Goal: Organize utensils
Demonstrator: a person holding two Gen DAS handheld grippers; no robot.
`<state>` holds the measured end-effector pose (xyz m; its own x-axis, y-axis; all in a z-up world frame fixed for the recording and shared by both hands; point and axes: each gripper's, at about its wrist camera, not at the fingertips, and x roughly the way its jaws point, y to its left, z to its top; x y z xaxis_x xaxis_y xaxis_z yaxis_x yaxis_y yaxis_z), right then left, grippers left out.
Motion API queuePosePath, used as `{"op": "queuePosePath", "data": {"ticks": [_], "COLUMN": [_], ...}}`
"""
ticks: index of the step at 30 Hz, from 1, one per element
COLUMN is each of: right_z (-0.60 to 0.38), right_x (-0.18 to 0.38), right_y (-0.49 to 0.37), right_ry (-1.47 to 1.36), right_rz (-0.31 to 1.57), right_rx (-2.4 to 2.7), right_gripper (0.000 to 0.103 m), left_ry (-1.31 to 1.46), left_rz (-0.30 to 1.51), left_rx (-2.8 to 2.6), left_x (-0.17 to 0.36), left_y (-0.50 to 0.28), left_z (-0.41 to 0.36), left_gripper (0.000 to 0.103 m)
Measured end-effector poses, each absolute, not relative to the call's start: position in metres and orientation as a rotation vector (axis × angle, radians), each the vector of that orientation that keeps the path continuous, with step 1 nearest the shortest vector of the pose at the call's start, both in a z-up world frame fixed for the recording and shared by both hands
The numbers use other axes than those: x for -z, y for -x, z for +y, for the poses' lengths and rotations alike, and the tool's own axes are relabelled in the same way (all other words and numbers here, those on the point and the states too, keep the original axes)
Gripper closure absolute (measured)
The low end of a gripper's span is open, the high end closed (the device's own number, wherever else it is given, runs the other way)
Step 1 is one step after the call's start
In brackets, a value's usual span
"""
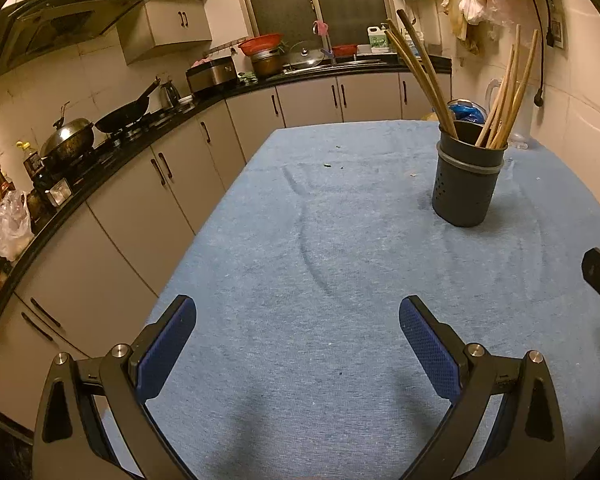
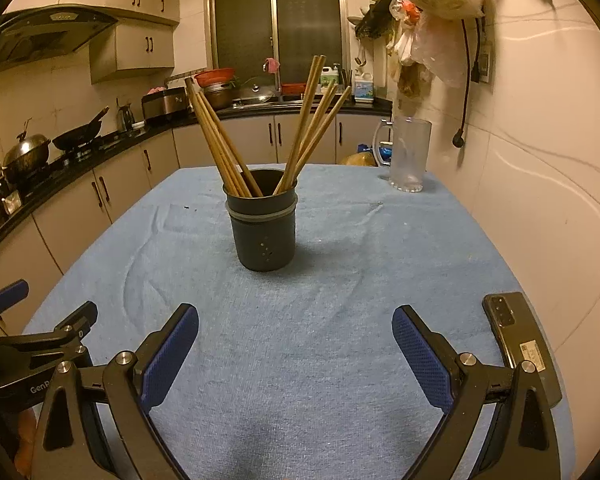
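Nubby blue tablecloth (image 2: 340, 320) under perforated dark cylindrical holder (image 2: 263, 236) of wooden chopsticks (image 2: 312, 120)

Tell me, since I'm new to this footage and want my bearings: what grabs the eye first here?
First, the dark utensil holder standing upright mid-table on the blue tablecloth, with wooden chopsticks fanning out of it in two bunches. Next, the right claw and left claw, both open and empty, low over the cloth. A black phone lies near the table's right edge, and a clear pitcher stands at the far right corner.
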<state>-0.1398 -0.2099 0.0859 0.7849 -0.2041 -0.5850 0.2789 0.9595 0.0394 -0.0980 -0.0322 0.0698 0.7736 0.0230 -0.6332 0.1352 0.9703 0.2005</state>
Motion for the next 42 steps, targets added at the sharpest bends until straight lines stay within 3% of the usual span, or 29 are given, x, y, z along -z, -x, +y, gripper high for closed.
{"op": "queuePosePath", "data": {"ticks": [42], "right_z": [-0.21], "right_x": [-0.066], "right_y": [0.131], "right_ry": [-0.096], "right_rz": [0.681], "right_rx": [0.258], "right_gripper": [0.004], "left_ry": [-0.24], "left_rz": [0.716], "left_rx": [0.069], "left_x": [-0.059], "left_y": [0.099], "left_z": [-0.036], "left_gripper": [0.002]}}
